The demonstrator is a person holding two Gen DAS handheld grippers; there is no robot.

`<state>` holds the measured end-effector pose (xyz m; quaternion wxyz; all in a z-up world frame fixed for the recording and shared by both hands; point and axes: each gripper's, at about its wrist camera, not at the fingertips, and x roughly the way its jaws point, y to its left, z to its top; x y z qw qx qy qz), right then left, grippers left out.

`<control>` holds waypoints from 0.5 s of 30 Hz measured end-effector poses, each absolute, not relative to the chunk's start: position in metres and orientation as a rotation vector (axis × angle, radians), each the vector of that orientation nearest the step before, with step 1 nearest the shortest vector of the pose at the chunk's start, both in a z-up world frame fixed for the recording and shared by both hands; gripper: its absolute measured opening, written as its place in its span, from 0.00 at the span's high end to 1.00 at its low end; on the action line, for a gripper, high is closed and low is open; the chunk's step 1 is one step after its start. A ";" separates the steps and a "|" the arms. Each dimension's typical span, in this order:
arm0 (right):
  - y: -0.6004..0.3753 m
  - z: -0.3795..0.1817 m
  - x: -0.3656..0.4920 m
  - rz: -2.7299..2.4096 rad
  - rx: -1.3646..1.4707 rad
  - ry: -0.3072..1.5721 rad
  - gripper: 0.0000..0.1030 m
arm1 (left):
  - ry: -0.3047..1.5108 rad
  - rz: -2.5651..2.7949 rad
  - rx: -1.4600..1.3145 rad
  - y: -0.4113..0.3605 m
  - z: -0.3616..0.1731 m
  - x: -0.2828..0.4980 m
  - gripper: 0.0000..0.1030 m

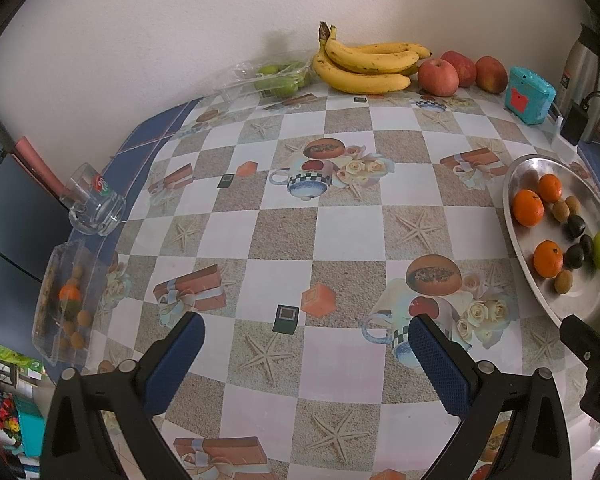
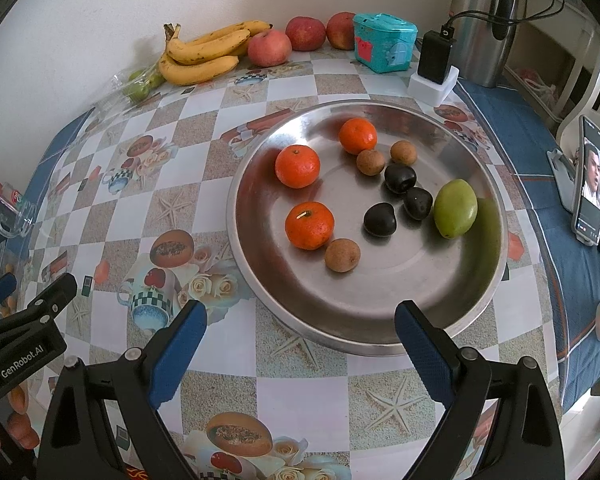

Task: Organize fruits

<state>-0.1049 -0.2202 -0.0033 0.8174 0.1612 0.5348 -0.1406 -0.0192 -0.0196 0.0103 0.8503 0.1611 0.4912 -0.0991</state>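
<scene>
"GenRobot.AI" reads in white on my left gripper, seen from the right wrist; its fingers are spread and empty above the patterned tablecloth. My right gripper is likewise spread, empty, at the near rim of the metal plate. The plate holds three tangerines, three small brown fruits, three dark fruits and one green fruit. Well left of the plate, a clear tray holds a tangerine and more brown fruits. Beyond the plate, bananas and apples line the wall.
</scene>
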 end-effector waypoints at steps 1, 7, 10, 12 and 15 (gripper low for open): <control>-0.220 -0.003 -0.105 -0.300 0.344 1.140 0.08 | 1.035 -0.208 0.339 -0.019 0.011 -0.019 0.00; -0.220 -0.003 -0.105 -0.299 0.343 1.140 0.08 | 1.039 -0.212 0.330 -0.019 0.011 -0.019 0.00; -0.219 -0.003 -0.105 -0.300 0.343 1.141 0.08 | 1.038 -0.212 0.330 -0.019 0.011 -0.019 0.00; -0.219 -0.003 -0.105 -0.301 0.343 1.141 0.08 | 1.037 -0.212 0.329 -0.019 0.012 -0.019 0.00; -0.219 -0.003 -0.105 -0.301 0.343 1.141 0.08 | 1.036 -0.214 0.330 -0.019 0.012 -0.019 0.00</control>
